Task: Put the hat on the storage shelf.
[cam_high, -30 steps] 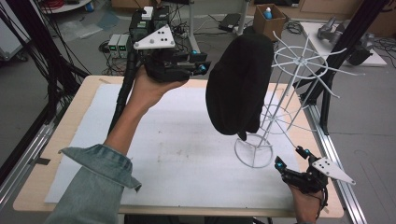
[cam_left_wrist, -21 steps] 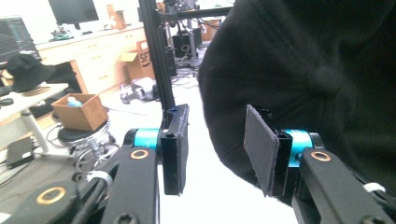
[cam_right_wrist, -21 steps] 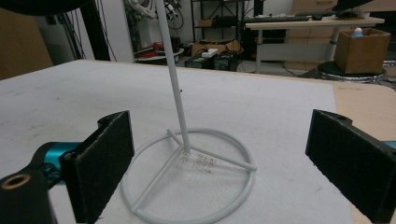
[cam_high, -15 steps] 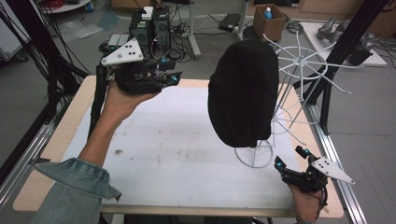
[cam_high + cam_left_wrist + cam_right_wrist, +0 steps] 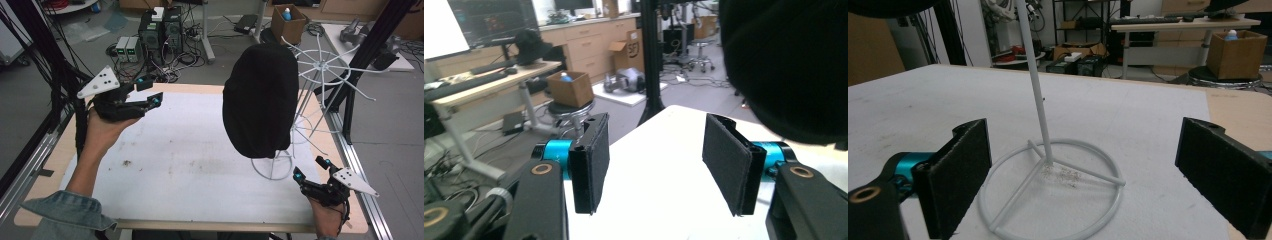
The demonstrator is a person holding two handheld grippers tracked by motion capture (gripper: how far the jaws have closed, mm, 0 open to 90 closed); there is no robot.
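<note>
The soft black knitted beanie (image 5: 261, 100) hangs light and floppy on the white wire stand (image 5: 272, 165) near the bench's right edge; best pinched at its lower hem. The left gripper (image 5: 150, 94), whose jaws have just been opening, is empty; the right gripper (image 5: 311, 168) is wide open, empty.

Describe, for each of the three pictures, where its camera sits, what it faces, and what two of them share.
High view: above the table, looking down; both forearms, left gripper, right gripper.
Left gripper view: on that gripper, facing the black hat; open jaws.
Right gripper view: low on that gripper, facing the white stand; open jaws.
Shared: hat, stand.
</note>
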